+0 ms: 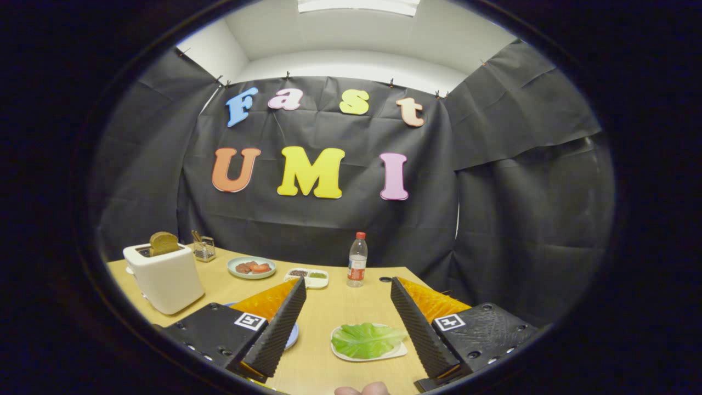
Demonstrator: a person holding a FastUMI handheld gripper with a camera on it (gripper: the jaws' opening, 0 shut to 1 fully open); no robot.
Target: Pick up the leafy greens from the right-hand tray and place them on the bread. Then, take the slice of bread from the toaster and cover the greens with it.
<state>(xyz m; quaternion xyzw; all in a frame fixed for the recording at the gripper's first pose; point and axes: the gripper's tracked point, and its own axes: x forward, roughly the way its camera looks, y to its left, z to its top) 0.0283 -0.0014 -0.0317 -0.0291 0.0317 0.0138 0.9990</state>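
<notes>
The pale wooden surface (340, 307) runs back to the black cloth wall. The tool (348, 323) hangs above its near edge with fingers (279, 323) spread wide, holding nothing and touching nothing; their inner faces are ribbed, and a square marker sits on each base. A fingertip (362, 390) of the person's hand shows at the near edge, below the fingers.

The toaster (167, 277), a smooth white rounded box, stands near the left edge, with a brown slice (163, 243) sticking up from its slot. Between the fingers, closer to the right one, lies a white tray (343, 354) with crinkled greens (366, 339) on it. A blue plate (292, 336) peeks out from behind the left finger; what it carries is hidden. Toward the far edge stand a clear plastic bottle (357, 260) with a red cap, a round plate (251, 267) of reddish pieces, a small divided dish (308, 277), and, behind the toaster, a small wire holder (204, 248).
</notes>
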